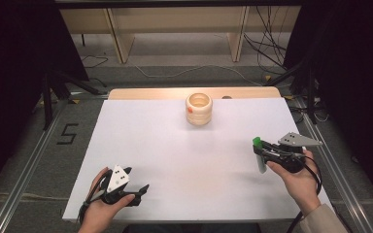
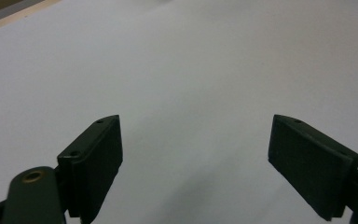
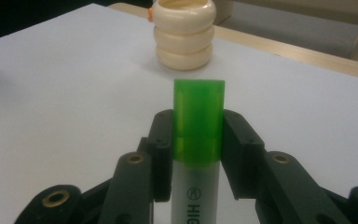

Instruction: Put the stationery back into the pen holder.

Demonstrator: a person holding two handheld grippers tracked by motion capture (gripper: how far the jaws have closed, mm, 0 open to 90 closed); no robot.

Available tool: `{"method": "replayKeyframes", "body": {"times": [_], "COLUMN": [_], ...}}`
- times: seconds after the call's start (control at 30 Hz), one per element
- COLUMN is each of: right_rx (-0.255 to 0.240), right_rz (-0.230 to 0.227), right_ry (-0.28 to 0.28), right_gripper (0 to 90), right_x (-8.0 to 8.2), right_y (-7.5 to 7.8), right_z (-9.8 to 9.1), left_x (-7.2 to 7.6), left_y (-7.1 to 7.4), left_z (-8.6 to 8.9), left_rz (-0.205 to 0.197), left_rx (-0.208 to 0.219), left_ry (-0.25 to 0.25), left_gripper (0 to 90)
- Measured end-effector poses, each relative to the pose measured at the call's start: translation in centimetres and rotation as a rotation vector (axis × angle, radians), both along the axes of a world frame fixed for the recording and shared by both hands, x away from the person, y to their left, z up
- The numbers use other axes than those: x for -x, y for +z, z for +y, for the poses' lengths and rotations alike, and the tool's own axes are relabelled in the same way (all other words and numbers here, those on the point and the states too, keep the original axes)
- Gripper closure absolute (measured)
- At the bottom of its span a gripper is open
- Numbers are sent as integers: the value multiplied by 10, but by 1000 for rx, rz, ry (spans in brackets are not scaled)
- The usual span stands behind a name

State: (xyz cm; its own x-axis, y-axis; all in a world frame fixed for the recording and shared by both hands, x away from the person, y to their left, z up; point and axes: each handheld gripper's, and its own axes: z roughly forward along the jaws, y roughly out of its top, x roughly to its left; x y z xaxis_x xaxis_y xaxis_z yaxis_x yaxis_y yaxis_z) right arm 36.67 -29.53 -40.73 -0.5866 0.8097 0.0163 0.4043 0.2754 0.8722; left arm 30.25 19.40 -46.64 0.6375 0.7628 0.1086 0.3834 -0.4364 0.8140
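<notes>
A white surface (image 1: pixel 184 160) lies over a wooden top whose pale edge (image 1: pixel 141 93) shows along its far side. Beyond that edge, a wooden shelf frame (image 1: pixel 121 39) stands on the floor, with loose cables (image 1: pixel 184 73) trailing in front of it. Left of the surface, a black "5" (image 1: pixel 67 134) marks the grey floor.

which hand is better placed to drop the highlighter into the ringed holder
Right. Its tongs already clamp the green-capped highlighter, cap pointing toward the cream holder. The left tongs stand open with nothing between them, at the table's near edge.
</notes>
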Motion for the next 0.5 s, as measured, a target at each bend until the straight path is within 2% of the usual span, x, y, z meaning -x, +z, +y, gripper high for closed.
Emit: {"method": "replayKeyframes", "body": {"times": [0.27, 0.5], "right_rx": [-29, -29], "right_rz": [-27, -41], "right_ry": [-14, -15], "right_gripper": [673, 673], "right_x": [-6, -12], "right_y": [2, 2], "right_z": [1, 6], "left_x": [0, 0], "left_y": [0, -1], "left_z": [-1, -1], "left_rz": [0, -3], "left_rx": [2, 5], "left_ry": [-3, -4], "left_gripper": [175, 175]}}
